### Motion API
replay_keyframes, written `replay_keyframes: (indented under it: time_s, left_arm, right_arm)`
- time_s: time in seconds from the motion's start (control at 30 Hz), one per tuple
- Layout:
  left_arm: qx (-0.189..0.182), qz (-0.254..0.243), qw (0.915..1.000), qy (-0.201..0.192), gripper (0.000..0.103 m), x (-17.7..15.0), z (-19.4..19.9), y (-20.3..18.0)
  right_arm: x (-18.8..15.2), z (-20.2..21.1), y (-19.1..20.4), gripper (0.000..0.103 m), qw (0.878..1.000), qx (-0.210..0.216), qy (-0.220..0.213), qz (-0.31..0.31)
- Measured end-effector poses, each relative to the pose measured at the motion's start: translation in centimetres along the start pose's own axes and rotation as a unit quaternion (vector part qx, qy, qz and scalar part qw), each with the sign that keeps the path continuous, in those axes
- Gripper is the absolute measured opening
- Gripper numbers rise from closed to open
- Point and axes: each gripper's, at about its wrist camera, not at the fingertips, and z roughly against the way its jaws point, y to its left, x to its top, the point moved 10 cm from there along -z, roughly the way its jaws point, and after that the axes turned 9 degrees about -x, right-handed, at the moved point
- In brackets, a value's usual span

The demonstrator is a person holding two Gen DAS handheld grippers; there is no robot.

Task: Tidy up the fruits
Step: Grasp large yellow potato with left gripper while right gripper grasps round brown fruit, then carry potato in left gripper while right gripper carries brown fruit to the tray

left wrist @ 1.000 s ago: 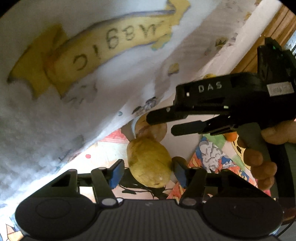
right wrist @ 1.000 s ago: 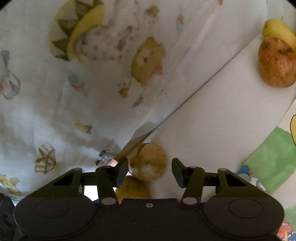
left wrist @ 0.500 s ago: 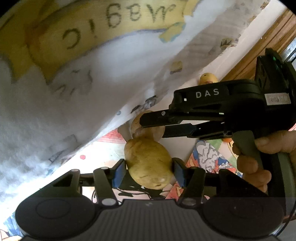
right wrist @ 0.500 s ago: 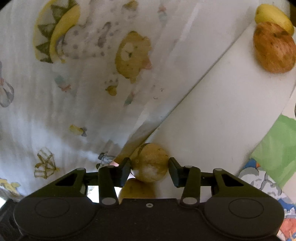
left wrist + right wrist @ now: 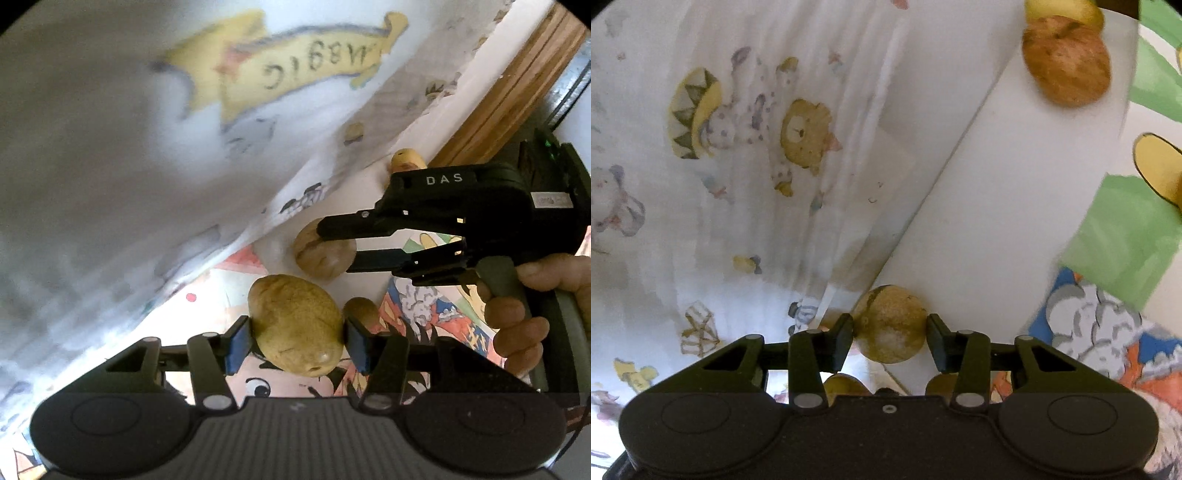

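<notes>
Left gripper (image 5: 297, 338): closed on an oval yellow fruit (image 5: 295, 332), held above the cartoon mat (image 5: 443, 325).
Right gripper (image 5: 890, 330): clamped on a round brown fruit (image 5: 889, 325) beside the printed cloth (image 5: 738, 147).
Apple (image 5: 1067, 61): left on the white sheet (image 5: 997, 184).

A hanging white cartoon-printed cloth (image 5: 746, 155) crowds the left side, its edge just beside 2 gripped yellow-brown fruits (image 5: 295, 328) (image 5: 888, 325). The bare white board strip (image 5: 997, 206) ahead lies open up to a russet apple (image 5: 1067, 61) at its far end.

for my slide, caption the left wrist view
Left tool clamps a yellow-brown fruit; right tool grips a rounder one.
</notes>
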Motion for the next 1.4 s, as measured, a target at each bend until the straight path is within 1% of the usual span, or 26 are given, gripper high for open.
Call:
replay_keyframes:
  time_s: [0.2,0.4,0.6,0.77,1.0,1.17,1.4]
  left_arm:
    - [-0.019,-0.005,0.9997,-0.015,0.058,-0.2,1.2,0.0]
    - [-0.031,-0.010,0.9991,-0.026,0.058,-0.6,2.8,-0.3]
    - [-0.040,-0.023,0.9984,-0.033,0.058,-0.9,4.8,-2.2]
    - [-0.051,-0.040,0.9973,-0.033,0.058,-1.3,6.3,-4.2]
    - [-0.071,-0.069,0.9949,-0.019,0.058,-3.0,7.8,-7.6]
    - [-0.087,-0.087,0.9924,0.000,0.058,-4.5,8.5,-10.1]
    - [-0.104,-0.123,0.9866,0.024,0.058,-6.6,9.5,-13.0]
  right_arm:
    - [-2.0,2.3,-1.0,0.045,0.999,0.015,-0.023,-0.022]
    - [-3.6,6.1,-2.2,0.045,0.998,0.022,-0.057,-0.034]
    - [-6.3,10.5,-3.4,0.045,0.995,0.020,-0.088,-0.043]
    - [-8.4,15.0,-4.2,0.045,0.991,0.018,-0.116,-0.058]
    - [-12.4,20.2,-5.3,0.045,0.985,0.011,-0.149,-0.081]
    - [-16.6,23.8,-6.9,0.045,0.981,-0.004,-0.167,-0.103]
    - [-21.1,27.1,-9.1,0.045,0.971,-0.026,-0.199,-0.131]
